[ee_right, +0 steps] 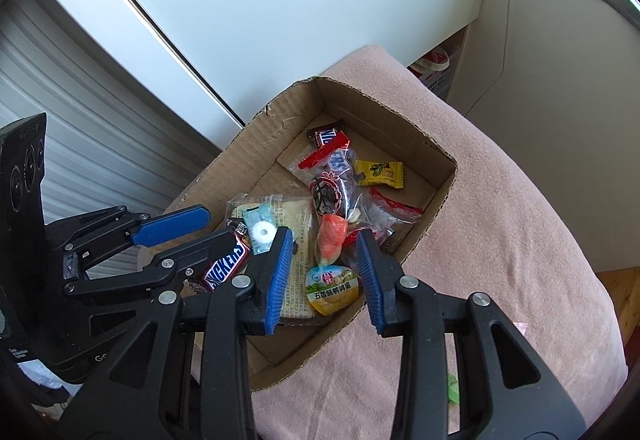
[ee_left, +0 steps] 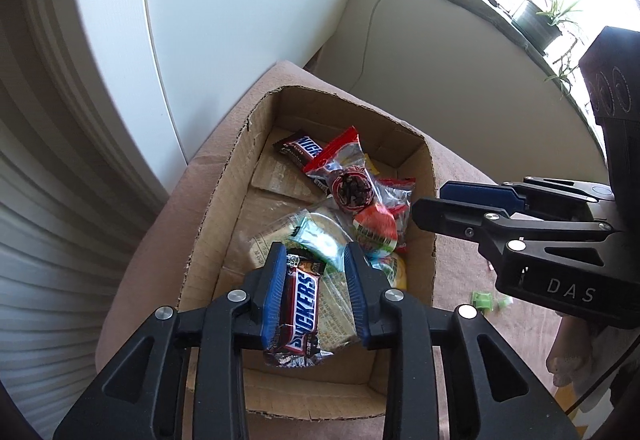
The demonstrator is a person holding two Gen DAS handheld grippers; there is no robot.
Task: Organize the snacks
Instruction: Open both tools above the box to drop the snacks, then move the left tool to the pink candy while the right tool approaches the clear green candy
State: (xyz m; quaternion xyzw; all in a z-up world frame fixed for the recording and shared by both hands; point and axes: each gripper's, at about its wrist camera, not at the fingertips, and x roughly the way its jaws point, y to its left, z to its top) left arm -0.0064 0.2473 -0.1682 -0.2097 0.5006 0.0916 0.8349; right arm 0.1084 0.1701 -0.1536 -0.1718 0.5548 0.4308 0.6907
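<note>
An open cardboard box (ee_left: 224,200) (ee_right: 260,144) sits on a pink cloth and holds several wrapped snacks. My left gripper (ee_left: 316,252) (ee_right: 222,230) hangs over the box's near end, open. A Snickers bar (ee_left: 300,304) (ee_right: 226,264) stands between its blue pads, leaning on the left pad with a gap to the right one. My right gripper (ee_right: 324,236) (ee_left: 428,206) is open above the box's right side. An orange-red packet (ee_right: 332,236) (ee_left: 376,224) and a round yellow egg snack (ee_right: 332,290) lie below, between its pads and untouched.
More snacks fill the box: a second Snickers (ee_left: 300,150), a red-edged clear bag (ee_left: 344,168), a yellow candy (ee_right: 378,172). The pink cloth (ee_right: 500,220) has a green wrapper (ee_left: 482,298) on it. A white panel stands behind; a sill with a plant (ee_left: 540,20) is far right.
</note>
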